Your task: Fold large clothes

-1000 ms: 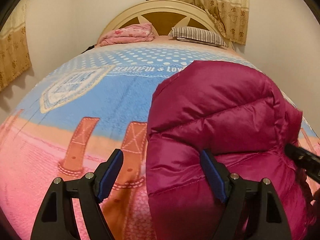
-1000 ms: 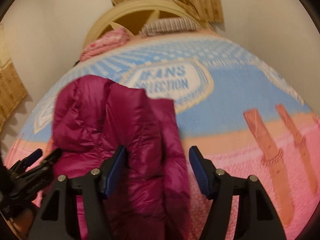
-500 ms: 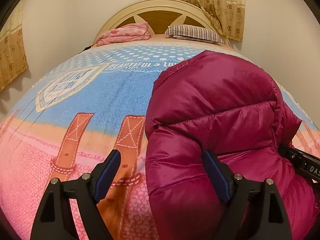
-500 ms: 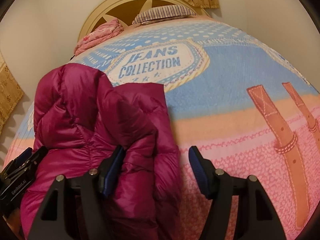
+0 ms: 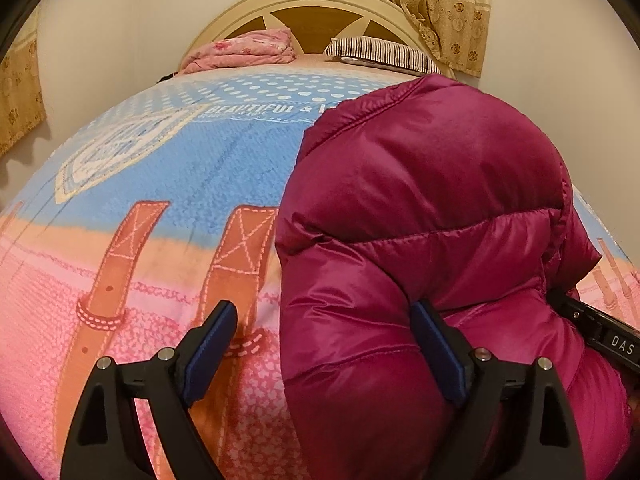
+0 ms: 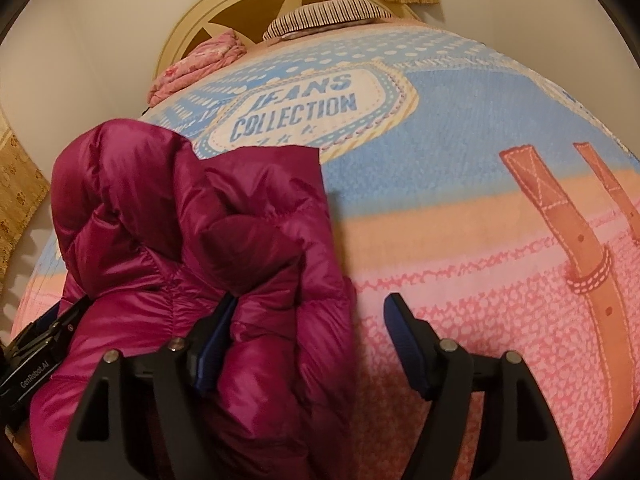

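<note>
A magenta quilted puffer jacket (image 5: 432,208) lies bunched on the bed, seen also in the right wrist view (image 6: 168,220). My left gripper (image 5: 324,344) is open, its jaws wide apart; the jacket's left edge bulges between them and the right finger presses into the fabric. My right gripper (image 6: 308,340) is open too; the jacket's right edge fills the gap beside its left finger. Each gripper's body shows at the edge of the other's view: the right one (image 5: 600,332), the left one (image 6: 36,356).
The bed is covered by a blue, orange and pink blanket (image 6: 460,160) printed "JEANS COLLECTION" with strap designs. A folded pink cloth (image 5: 244,50) and a striped pillow (image 5: 380,50) lie by the cream headboard (image 5: 320,0). Curtains (image 5: 440,4) and white walls stand behind.
Both grippers have dropped lower and closer to the jacket, which now fills more of each view. Both stay open.
</note>
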Demonstrator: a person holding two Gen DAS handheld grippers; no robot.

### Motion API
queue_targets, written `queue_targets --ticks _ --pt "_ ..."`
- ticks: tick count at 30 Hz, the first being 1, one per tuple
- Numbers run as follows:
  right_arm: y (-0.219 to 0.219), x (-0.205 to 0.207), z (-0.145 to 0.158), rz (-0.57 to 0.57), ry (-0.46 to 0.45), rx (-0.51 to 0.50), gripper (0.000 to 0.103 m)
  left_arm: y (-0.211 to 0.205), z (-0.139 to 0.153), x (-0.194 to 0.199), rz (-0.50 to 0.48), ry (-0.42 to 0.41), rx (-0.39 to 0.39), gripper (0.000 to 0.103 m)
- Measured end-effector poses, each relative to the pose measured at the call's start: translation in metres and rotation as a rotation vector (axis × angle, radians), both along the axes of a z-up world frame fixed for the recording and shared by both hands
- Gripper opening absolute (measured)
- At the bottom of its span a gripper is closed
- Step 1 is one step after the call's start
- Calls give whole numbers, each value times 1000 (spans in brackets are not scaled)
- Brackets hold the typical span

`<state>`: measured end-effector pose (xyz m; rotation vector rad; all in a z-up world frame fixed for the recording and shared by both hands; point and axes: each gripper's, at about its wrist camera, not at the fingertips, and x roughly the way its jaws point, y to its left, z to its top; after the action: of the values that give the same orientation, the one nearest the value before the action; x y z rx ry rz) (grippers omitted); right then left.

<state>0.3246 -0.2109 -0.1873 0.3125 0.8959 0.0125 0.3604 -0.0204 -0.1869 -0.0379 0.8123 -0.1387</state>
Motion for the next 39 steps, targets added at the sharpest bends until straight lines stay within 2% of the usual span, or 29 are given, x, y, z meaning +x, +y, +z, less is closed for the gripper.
queue_targets --ticks 15,21,29,35,39 --pt "1 -4 -3 14 -28 1 74 -2 -5 -2 -16 10 -5 90" --pt "2 -7 -4 44 -51 29 64 -2 -6 -2 -28 13 -20 91" --pt "3 -6 -5 59 -56 41 63 0 -7 -1 -35 21 -37 91" --pt "5 -5 -5 66 -55 24 63 6 -8 1 -52 44 -86 91" --pt "6 -7 -4 79 -65 27 56 1 -5 -1 -72 31 -75 90"
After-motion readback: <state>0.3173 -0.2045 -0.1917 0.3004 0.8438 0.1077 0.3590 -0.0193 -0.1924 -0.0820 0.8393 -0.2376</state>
